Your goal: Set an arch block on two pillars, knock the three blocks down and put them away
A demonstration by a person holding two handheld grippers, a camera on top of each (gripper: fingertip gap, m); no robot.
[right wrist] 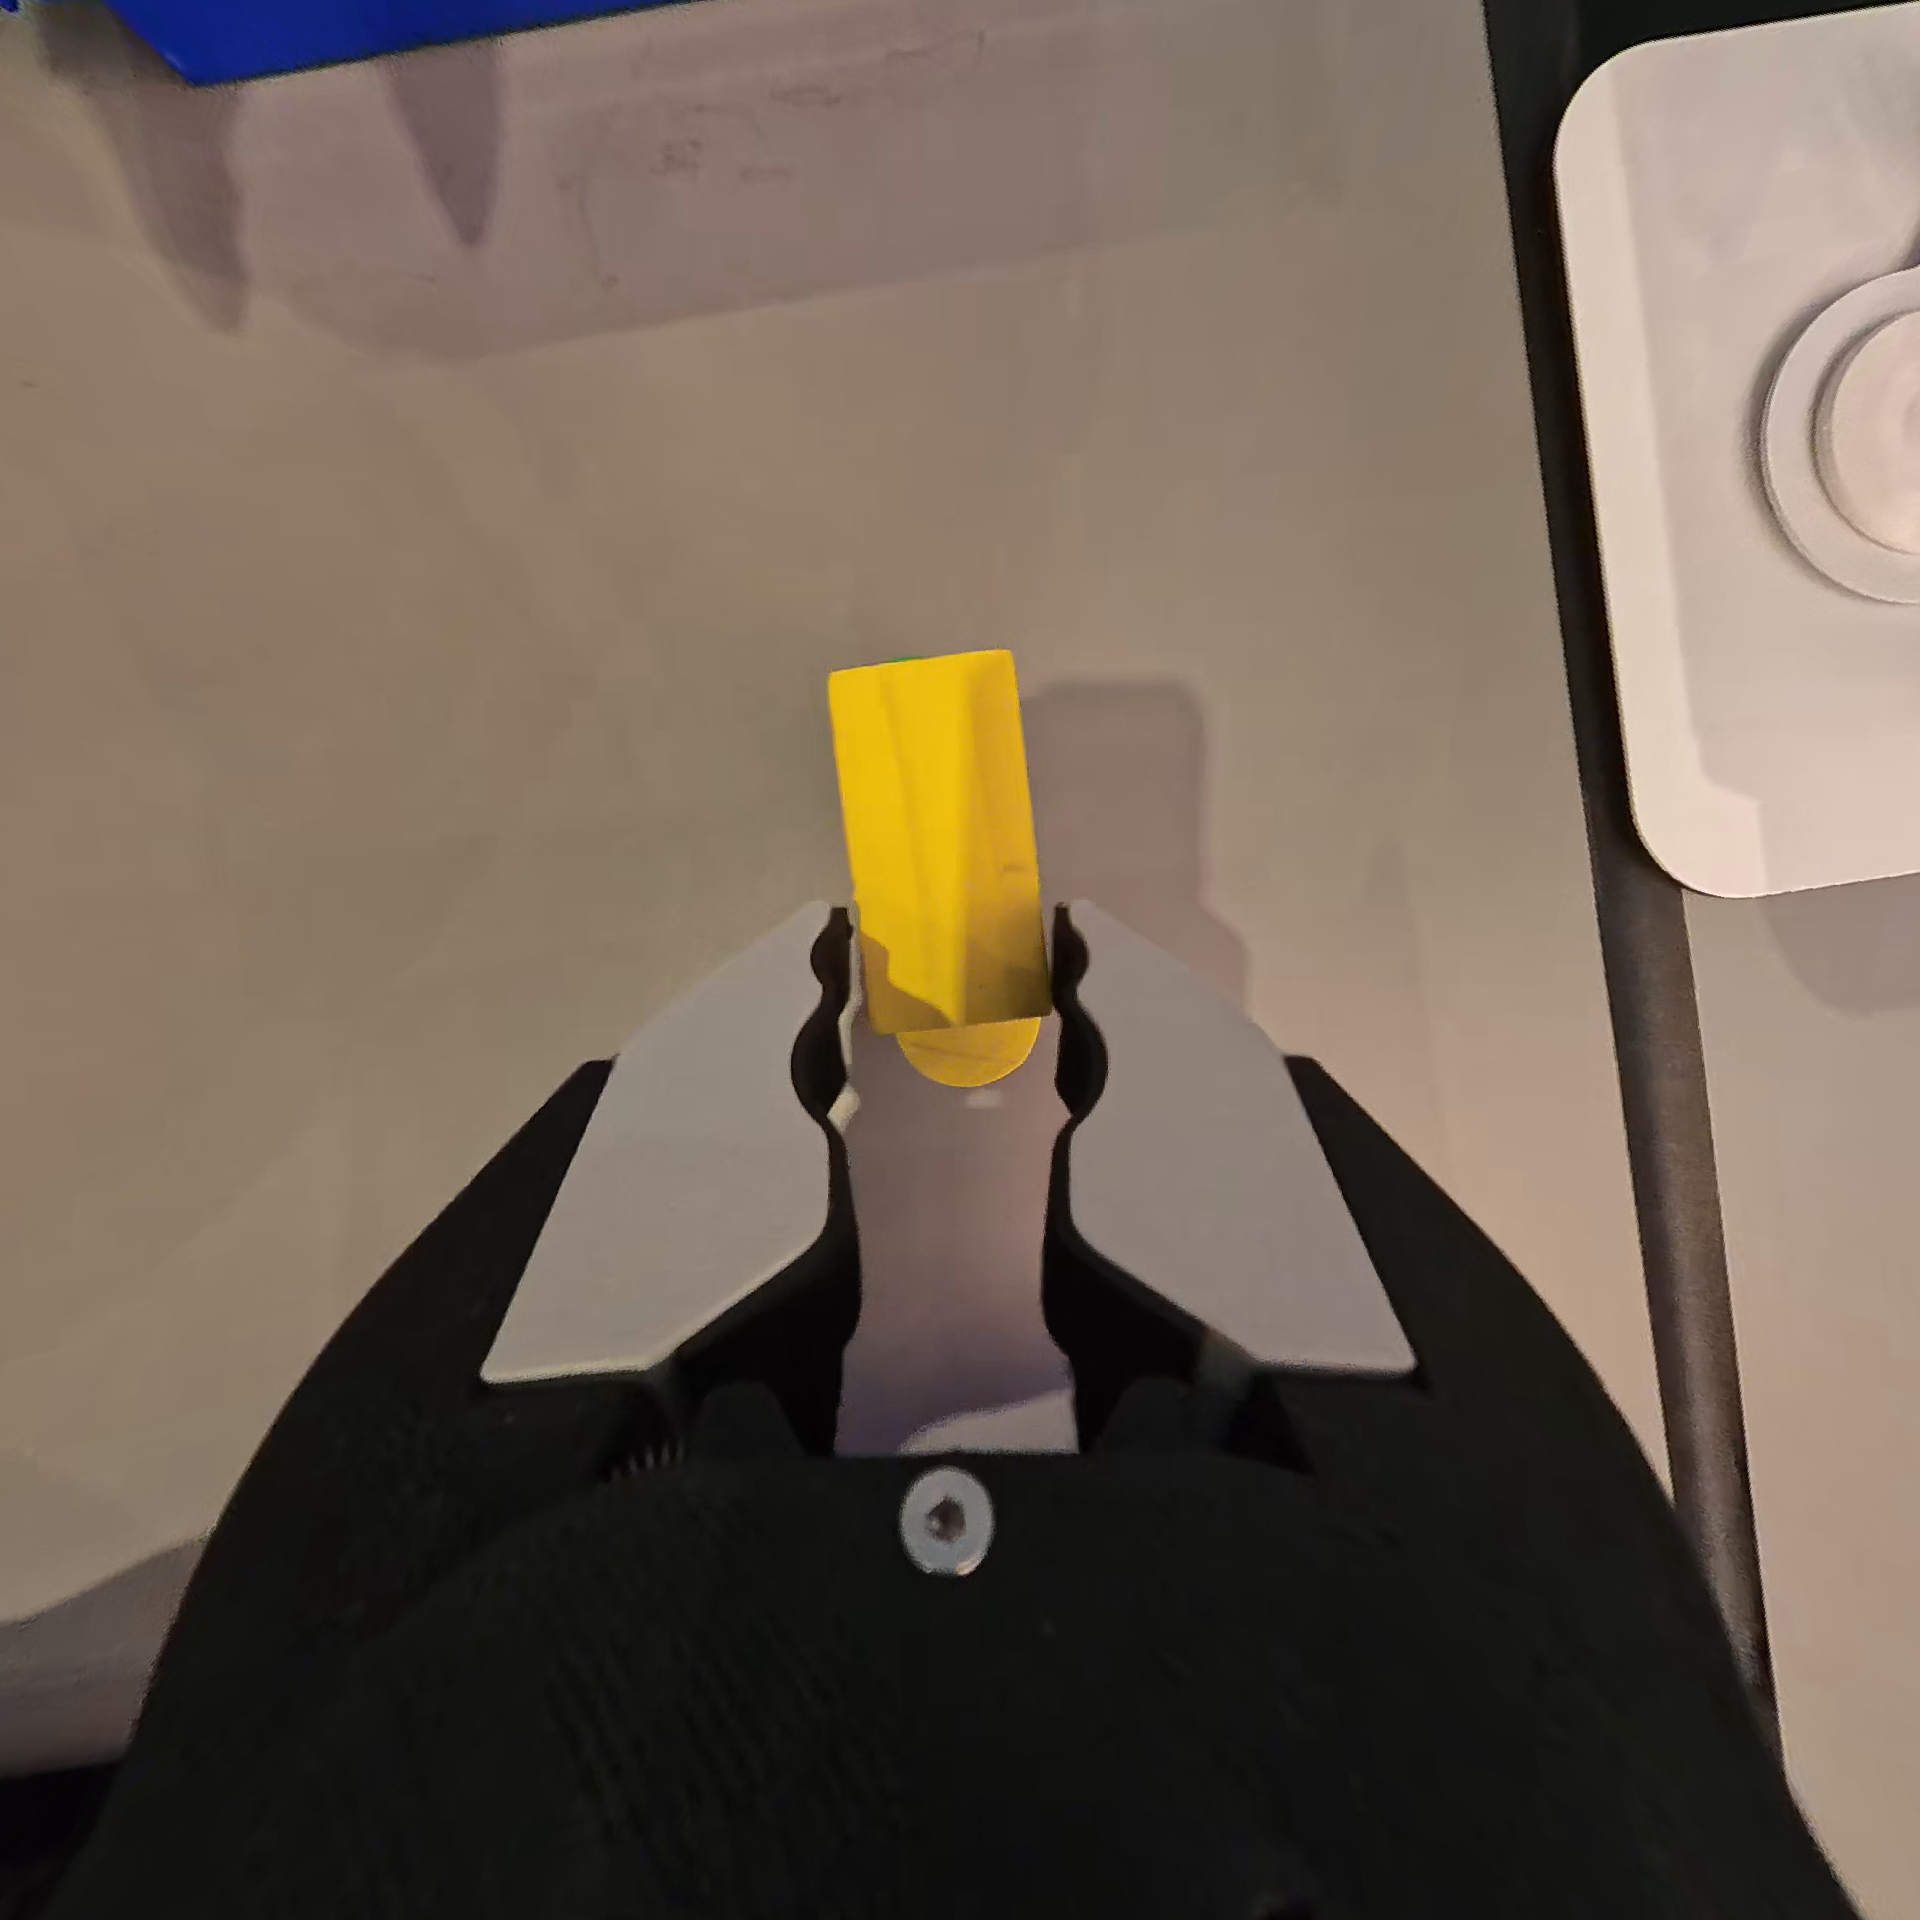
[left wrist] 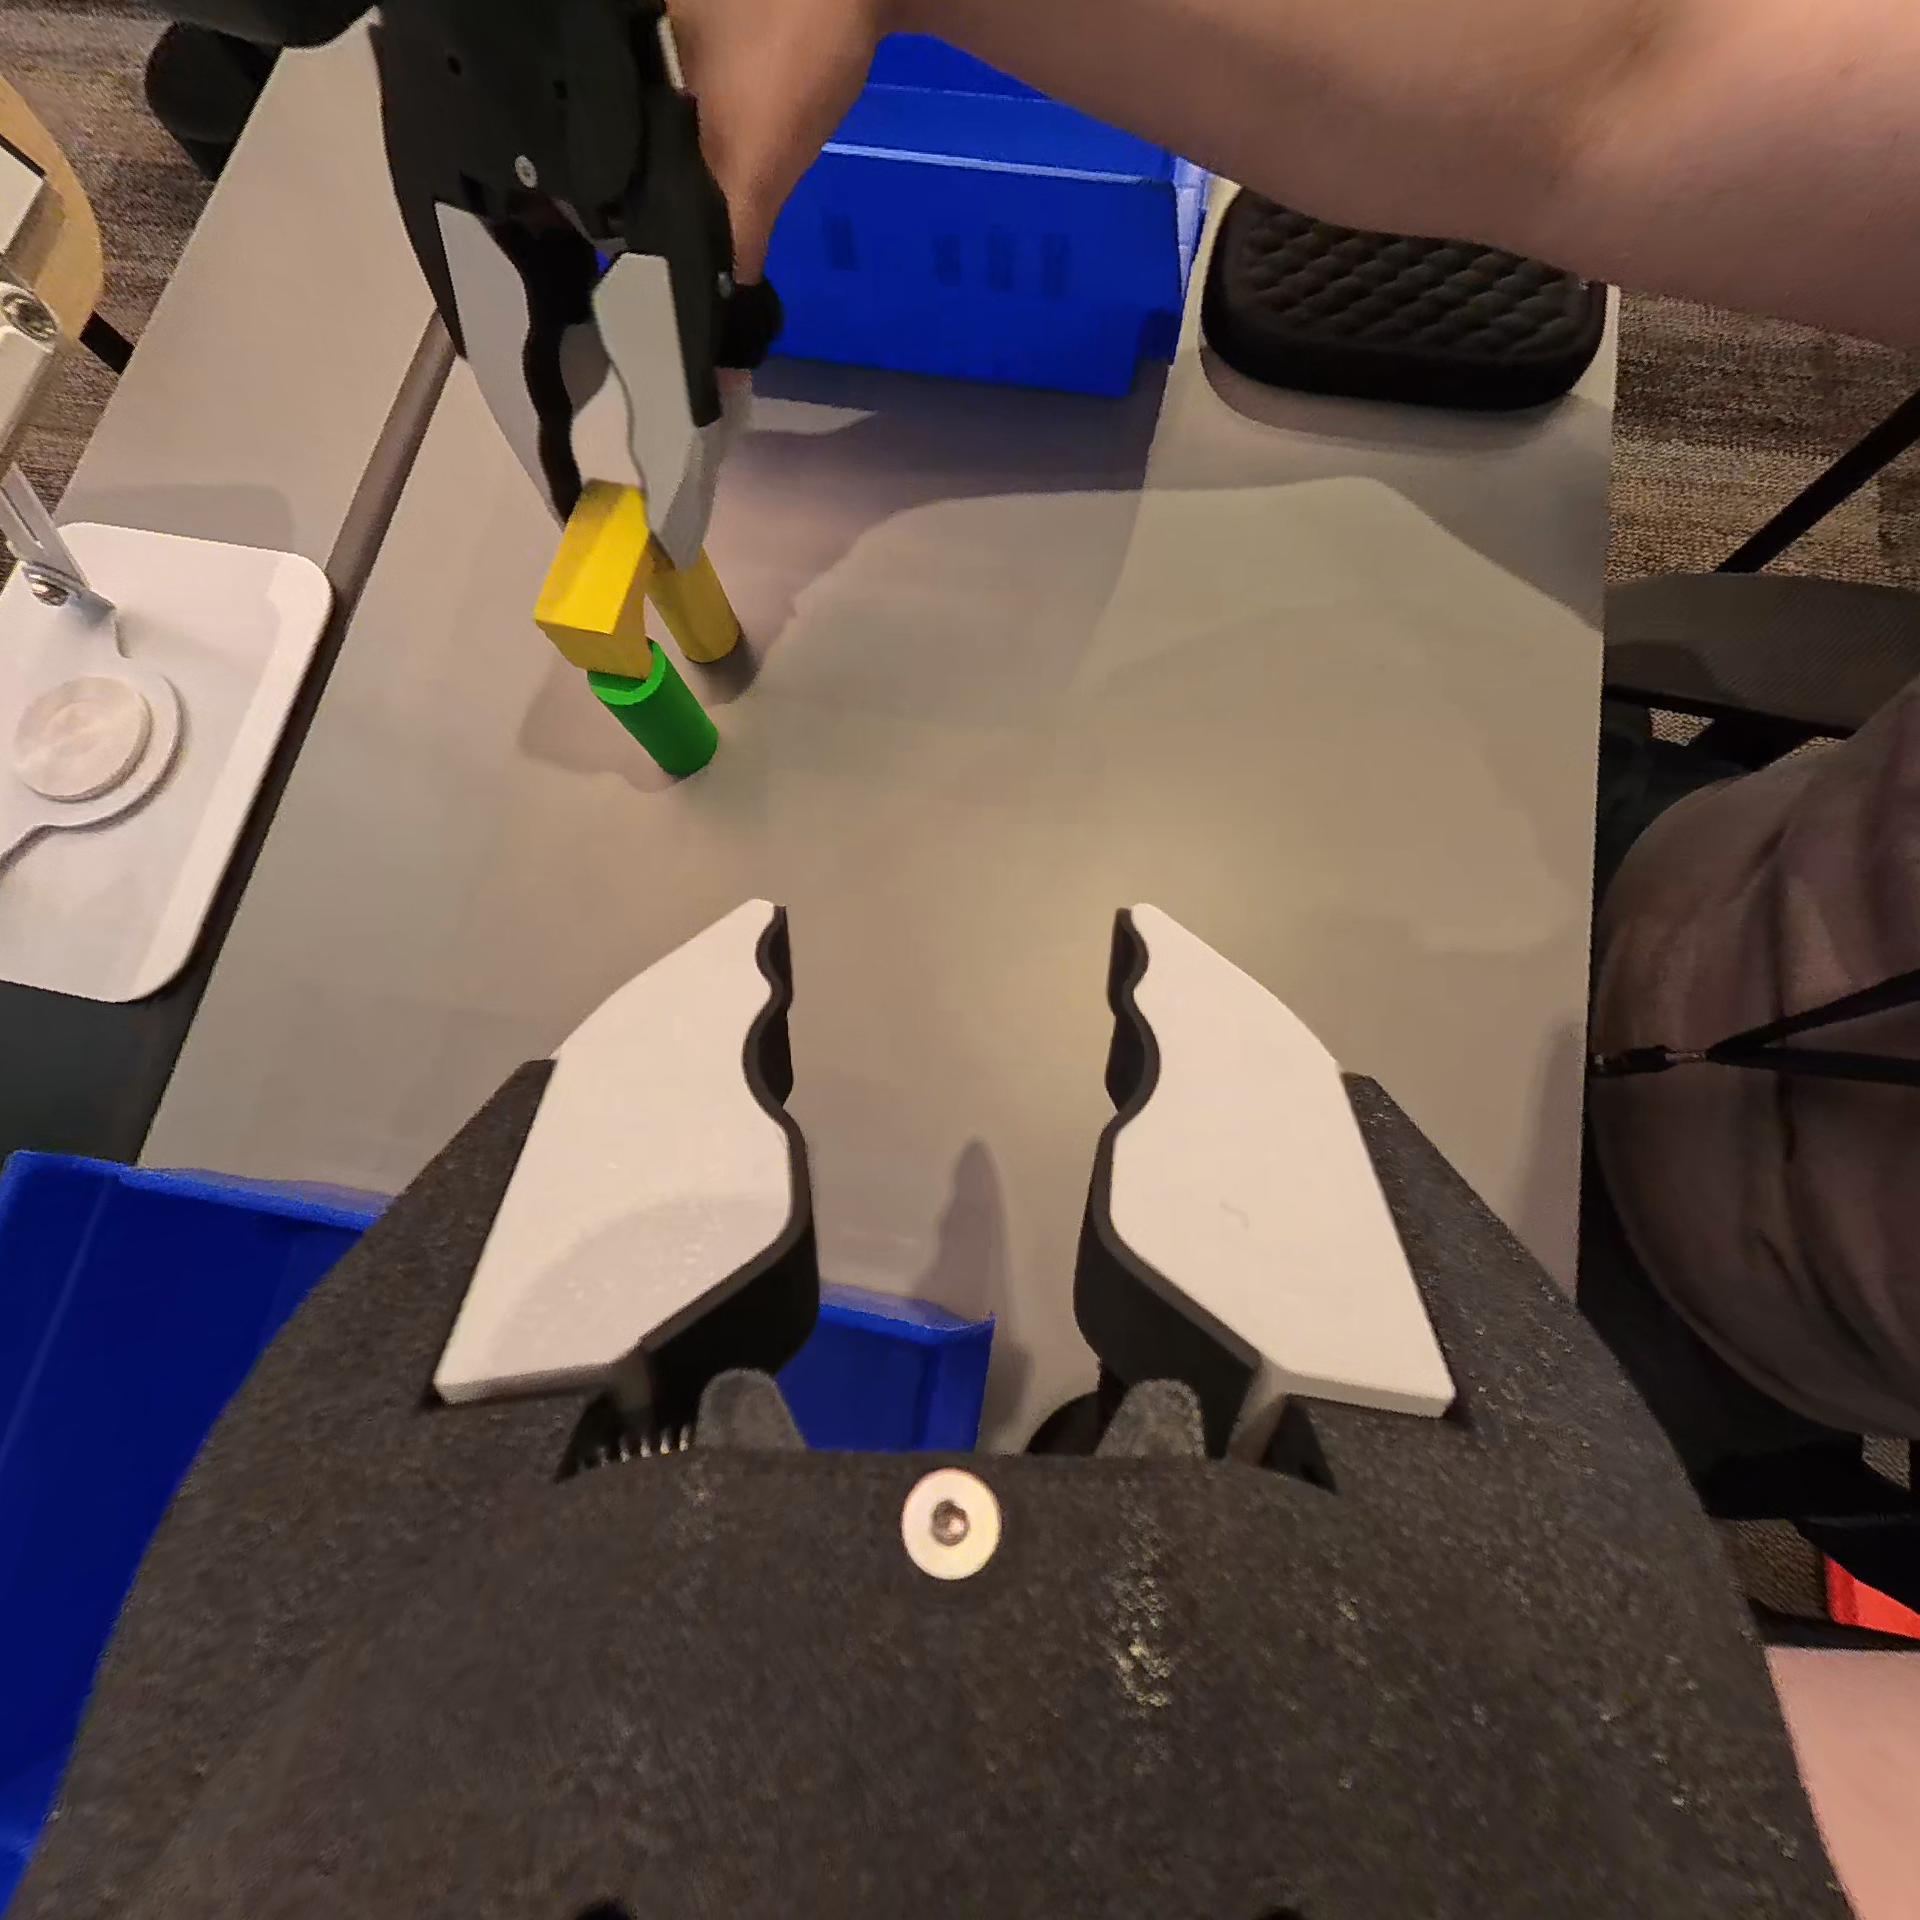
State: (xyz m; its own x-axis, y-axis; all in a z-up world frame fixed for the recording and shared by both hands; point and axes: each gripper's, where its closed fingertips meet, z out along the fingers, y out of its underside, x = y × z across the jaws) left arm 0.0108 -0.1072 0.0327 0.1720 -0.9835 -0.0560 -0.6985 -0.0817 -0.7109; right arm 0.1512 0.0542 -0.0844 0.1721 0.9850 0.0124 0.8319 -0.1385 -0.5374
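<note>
A yellow arch block (left wrist: pixel 590 584) lies across a green pillar (left wrist: pixel 665 719) and a yellow pillar (left wrist: pixel 698 615), both upright on the grey table (left wrist: pixel 1039 727). My right gripper (left wrist: pixel 623 530) comes down from above and is shut on the arch's far end. In the right wrist view the arch (right wrist: pixel 935 821) sits between the fingertips of the right gripper (right wrist: pixel 951 923). The yellow pillar's top (right wrist: pixel 966 1055) shows under it, and the green pillar is almost hidden. My left gripper (left wrist: pixel 951 920) is open and empty, held above the table nearer me.
One blue bin (left wrist: pixel 977 260) stands at the table's far end, and another (left wrist: pixel 125 1351) sits under my left gripper; a bin edge (right wrist: pixel 312 31) shows in the right wrist view. A white stand base (left wrist: pixel 135 748) (right wrist: pixel 1766 468) lies left of the blocks. A person's arm (left wrist: pixel 1351 125) crosses above. Spacing between my two grippers at the tips: around 25 centimetres.
</note>
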